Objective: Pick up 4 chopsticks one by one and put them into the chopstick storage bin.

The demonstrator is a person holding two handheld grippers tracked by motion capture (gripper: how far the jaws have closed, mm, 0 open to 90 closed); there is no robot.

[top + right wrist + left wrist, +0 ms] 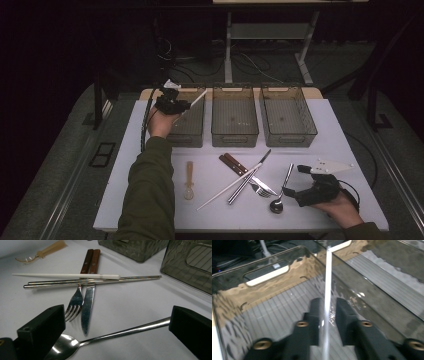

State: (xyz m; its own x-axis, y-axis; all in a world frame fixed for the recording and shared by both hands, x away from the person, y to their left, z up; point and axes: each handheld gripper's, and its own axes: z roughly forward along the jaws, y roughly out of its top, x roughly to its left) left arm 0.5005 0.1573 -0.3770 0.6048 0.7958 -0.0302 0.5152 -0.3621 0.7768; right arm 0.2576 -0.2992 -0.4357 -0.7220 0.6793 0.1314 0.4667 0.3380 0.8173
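1. Three clear plastic bins stand in a row across the upper middle of the high view, on a white bench (pixel 330 130): we list them as the left bin (pixel 192 127), the middle bin (pixel 234 117) and the right bin (pixel 287 116).
2. One left hand-held gripper (pixel 186 106), upper left of centre in the high view, hangs over the left bin. In the left gripper view its two black jaws (pixel 327 315) stand slightly spread on either side of a white chopstick (pixel 327 290); we see a narrow gap at each pad, so the stick is between them but not pinched. The chopstick runs up the middle of that frame, over the bin's ribbed floor (pixel 287 305), its far end near the bin's rim.
3. One right hand-held gripper (pixel 295 185), lower right of the high view, rests low at the bench with its jaws spread wide. In the right gripper view they flank a steel spoon (pixel 112 333) without touching it that we can see.
4. Several pieces lie loose at the centre of the bench:
   - a second white chopstick (pixel 67 276)
   - a pair of steel chopsticks (pixel 95 281)
   - a wood-handled fork (pixel 75 300)
   - a wood-handled knife (pixel 88 302)
5. One pale spoon (pixel 189 180) lies apart, lower left of the pile.
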